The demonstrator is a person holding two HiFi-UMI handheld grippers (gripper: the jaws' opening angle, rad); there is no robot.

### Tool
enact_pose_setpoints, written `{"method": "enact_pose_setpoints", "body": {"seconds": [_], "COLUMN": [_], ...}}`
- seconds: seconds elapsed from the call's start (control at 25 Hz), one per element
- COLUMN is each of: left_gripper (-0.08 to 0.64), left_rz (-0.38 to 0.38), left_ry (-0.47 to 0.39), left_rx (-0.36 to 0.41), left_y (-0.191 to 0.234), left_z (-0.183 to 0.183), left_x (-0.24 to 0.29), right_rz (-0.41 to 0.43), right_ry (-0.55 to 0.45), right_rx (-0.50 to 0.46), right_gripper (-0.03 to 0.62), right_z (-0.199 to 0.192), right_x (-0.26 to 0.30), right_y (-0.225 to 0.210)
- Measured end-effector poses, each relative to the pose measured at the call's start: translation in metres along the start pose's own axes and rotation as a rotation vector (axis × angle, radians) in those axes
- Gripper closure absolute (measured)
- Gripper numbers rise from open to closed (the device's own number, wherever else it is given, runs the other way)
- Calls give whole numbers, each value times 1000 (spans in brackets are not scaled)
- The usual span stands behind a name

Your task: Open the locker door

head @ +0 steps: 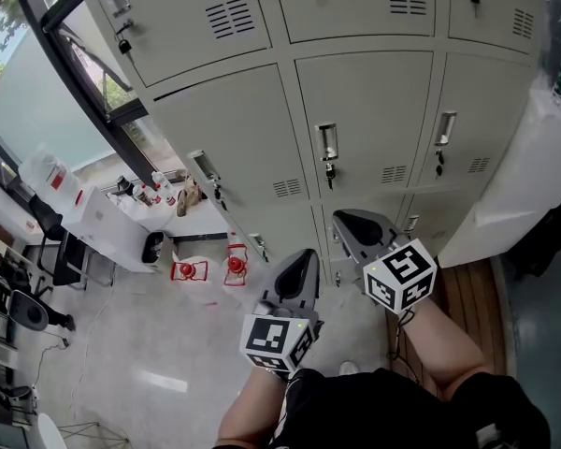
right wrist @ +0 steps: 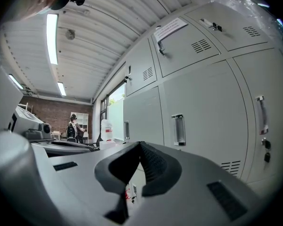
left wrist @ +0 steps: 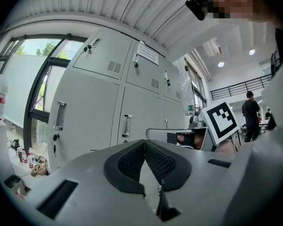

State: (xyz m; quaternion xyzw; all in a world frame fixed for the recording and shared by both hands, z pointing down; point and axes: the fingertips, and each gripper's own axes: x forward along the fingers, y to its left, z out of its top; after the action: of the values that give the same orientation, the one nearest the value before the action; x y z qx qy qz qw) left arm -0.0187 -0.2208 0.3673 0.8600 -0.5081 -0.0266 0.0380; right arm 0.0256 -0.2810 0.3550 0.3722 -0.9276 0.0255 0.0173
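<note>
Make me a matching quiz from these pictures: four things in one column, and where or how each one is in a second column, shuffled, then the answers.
Things
1. left claw
2. middle locker door
3. red-and-white items
4. window

Places or states
A. on the floor at the foot of the lockers
B. shut, nothing in it
C. left of the lockers in the head view
D. closed, key hanging below its handle

Pairs: 1-B, 2-D, 3-A, 4-C
</note>
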Motion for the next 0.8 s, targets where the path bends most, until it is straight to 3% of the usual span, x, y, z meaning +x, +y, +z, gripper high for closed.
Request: {"method": "enact_pose_setpoints", "body": {"seconds": [0.24,0.68,0.8], "left_gripper": [543,543,543], "left_rz": [-40,-179,-211], "left_ry": [2,22,31], "left_rx": [3,-6,-20], "left_y": [15,60,72], "left_z": [0,7,2], "left_x": [8,37,46], "right_rz": [-34,-213,-263], "right_ry": [-3,2,11], "right_rx": [-6,18,30], "right_gripper": [538,538,503], "right_z": [1,5,2], "right_x": [19,66,77], "right_y": [-4,-36,-49]}}
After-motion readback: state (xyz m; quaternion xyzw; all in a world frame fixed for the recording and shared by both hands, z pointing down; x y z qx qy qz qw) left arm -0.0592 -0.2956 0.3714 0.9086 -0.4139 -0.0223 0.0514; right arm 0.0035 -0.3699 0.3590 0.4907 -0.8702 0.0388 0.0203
